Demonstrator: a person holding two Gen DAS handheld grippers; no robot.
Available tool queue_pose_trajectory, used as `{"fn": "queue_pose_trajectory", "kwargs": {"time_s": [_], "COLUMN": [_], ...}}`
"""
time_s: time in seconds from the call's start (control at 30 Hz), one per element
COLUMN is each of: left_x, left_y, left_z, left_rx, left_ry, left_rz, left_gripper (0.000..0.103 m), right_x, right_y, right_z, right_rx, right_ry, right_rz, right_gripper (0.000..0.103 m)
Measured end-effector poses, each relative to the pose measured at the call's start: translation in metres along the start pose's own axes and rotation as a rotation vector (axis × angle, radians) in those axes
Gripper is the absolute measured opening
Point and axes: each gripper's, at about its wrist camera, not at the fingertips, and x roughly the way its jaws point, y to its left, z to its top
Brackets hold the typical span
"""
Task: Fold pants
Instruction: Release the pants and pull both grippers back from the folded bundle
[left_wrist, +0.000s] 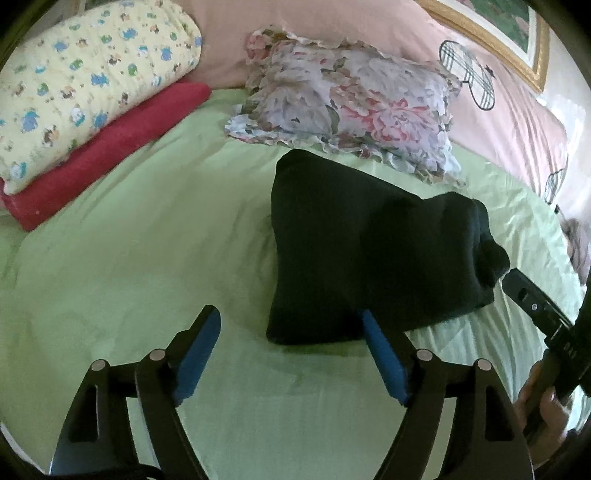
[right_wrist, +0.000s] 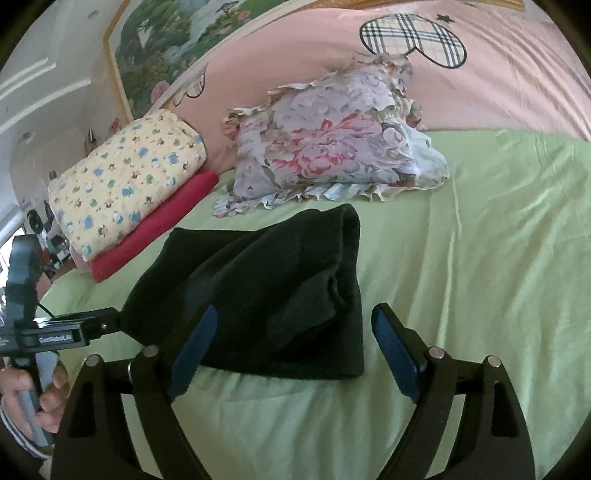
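Observation:
The black pants (left_wrist: 369, 251) lie folded into a thick bundle on the green bed sheet (left_wrist: 129, 258). They also show in the right wrist view (right_wrist: 266, 295). My left gripper (left_wrist: 291, 328) is open, its blue pads just in front of the bundle's near left corner. My right gripper (right_wrist: 295, 332) is open, with the bundle's near edge between its blue pads. The right gripper's body shows at the right edge of the left wrist view, and the left gripper's body at the left edge of the right wrist view.
A floral pillow (left_wrist: 351, 103) lies just behind the pants. A yellow patterned quilt (left_wrist: 85, 81) sits on a folded red blanket (left_wrist: 110, 147) at the far left. A pink duvet (right_wrist: 498, 92) lies along the back under a framed picture.

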Motion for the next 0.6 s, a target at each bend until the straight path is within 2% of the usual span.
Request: {"fn": "queue_pose_trajectory", "kwargs": {"time_s": [0.1,0.43,0.6], "left_x": [-0.006,-0.007,-0.005], "left_y": [-0.004,-0.013,-0.013], "left_z": [-0.007,-0.017,-0.02], "left_rx": [0.027,0.077,0.095], "left_ry": [-0.006,0.009,0.036], "left_rz": [0.029,0.049,0.056], "left_gripper": [0.081,0.082,0.083], "right_x": [-0.003,-0.005,0.001], "right_y": [0.004,0.034,0.036], "right_z": [-0.003,-0.015,-0.017], "right_rx": [-0.014,-0.158,-0.168], "right_ry": [0.002,0.025,0.059], "right_rz": [-0.004,-0.02,-0.019], "right_gripper": [0.09,0.096,0.097]}}
